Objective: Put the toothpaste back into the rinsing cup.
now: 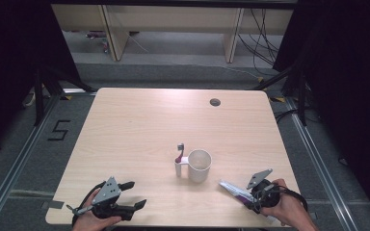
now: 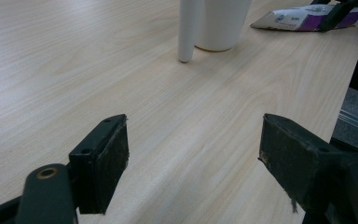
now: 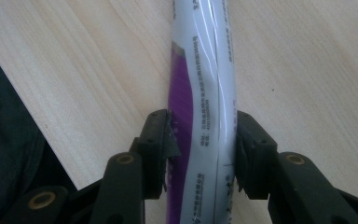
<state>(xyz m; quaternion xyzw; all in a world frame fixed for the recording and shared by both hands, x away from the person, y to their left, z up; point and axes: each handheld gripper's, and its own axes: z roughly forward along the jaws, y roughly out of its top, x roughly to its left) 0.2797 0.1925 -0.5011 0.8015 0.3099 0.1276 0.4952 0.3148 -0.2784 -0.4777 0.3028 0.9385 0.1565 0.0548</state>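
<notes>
The toothpaste tube [image 3: 203, 116] lay flat on the desk [image 1: 139, 125], its long axis running straight between the right gripper [image 3: 201, 154] fingers, which pinched its sides; the left gripper [image 2: 193, 158] fingers stood wide, well apart from it.

One white mug [image 1: 199, 165] near surface [image 1: 139, 125] middle; one toothbrush [image 1: 179, 153] beside it; one purple-white tube [image 1: 235, 191] by front right corner; two grippers at front edge.

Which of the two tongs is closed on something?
The right tongs: their pads press both sides of the white-and-purple tube lying on the table. The left tongs stand wide open with nothing between them.
</notes>
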